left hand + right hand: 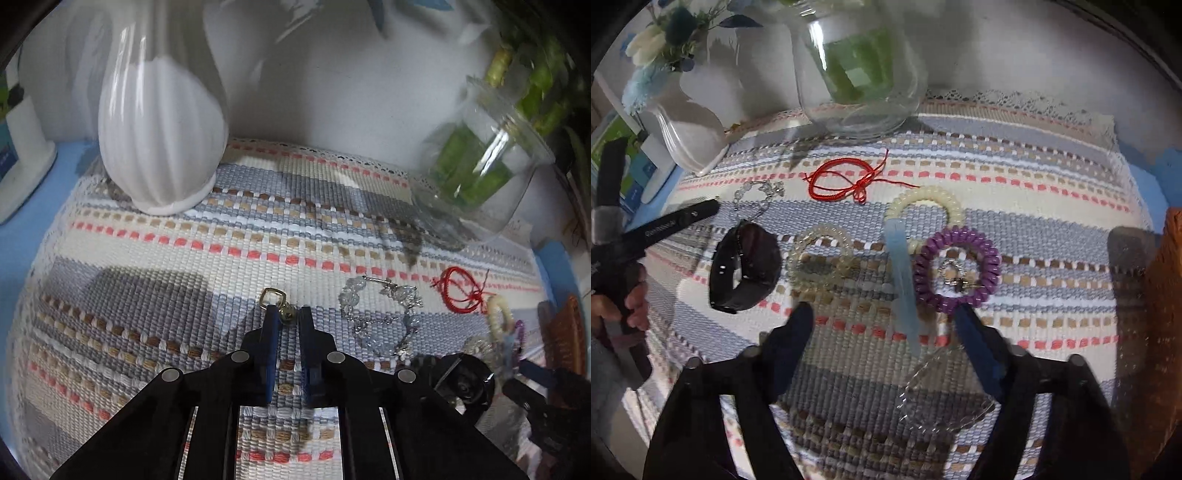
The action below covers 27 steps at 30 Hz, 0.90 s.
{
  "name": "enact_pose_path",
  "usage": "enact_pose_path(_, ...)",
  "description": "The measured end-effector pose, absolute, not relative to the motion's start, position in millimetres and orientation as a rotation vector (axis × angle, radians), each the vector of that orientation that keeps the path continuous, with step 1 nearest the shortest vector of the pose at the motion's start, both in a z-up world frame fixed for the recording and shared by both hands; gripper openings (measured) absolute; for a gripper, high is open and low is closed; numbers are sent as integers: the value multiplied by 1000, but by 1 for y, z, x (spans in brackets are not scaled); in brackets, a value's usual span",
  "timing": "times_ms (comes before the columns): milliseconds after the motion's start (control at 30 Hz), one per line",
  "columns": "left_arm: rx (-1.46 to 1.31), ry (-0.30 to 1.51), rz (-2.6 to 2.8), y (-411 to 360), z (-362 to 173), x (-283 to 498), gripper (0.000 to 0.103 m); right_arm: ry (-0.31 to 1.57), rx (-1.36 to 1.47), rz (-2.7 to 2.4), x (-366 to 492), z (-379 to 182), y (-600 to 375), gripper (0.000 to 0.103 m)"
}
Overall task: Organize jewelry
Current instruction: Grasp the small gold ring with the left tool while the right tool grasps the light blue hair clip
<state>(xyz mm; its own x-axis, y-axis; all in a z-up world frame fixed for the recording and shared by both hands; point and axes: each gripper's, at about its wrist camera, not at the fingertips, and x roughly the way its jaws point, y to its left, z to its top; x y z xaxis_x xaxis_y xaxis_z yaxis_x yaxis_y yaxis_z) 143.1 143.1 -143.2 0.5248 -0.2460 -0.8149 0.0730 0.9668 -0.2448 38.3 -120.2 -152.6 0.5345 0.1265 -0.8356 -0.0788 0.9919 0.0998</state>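
In the left wrist view my left gripper [287, 316] is nearly shut around a small brass charm [285, 314] with a square ring [271, 297] lying on the woven mat [184, 258]. A crystal bead bracelet [384, 317] and a red cord bracelet [458, 291] lie to its right. In the right wrist view my right gripper [882, 321] is open above the mat, over a pale blue strip [903, 280]. Ahead lie a purple coil band [956, 269], a cream coil band [925, 206], a clear coil band [820, 258], a black watch [744, 266], the red cord [846, 181] and a clear bead bracelet [942, 398].
A white ribbed vase [159, 140] stands at the mat's back left. A glass jar with green stems [487, 162] stands at the back right; it also shows in the right wrist view [857, 70]. A brown basket [1167, 314] sits at the right edge.
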Motion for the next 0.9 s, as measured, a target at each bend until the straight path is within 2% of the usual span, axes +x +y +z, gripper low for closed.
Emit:
enact_pose_path(33,-224,1006,-208,146,-143,141,10,992,26,102,40,-153,-119,44)
enact_pose_path(67,-247,1007,-213,147,-141,138,10,989,19,100,41,-154,-120,16)
enact_pose_path(233,-296,975,-200,156,-128,123,10,1014,180,196,44,-157,-140,10)
enact_pose_path(900,-354,791,-316,131,-22,53,10,893,408,275,9,-101,-173,8)
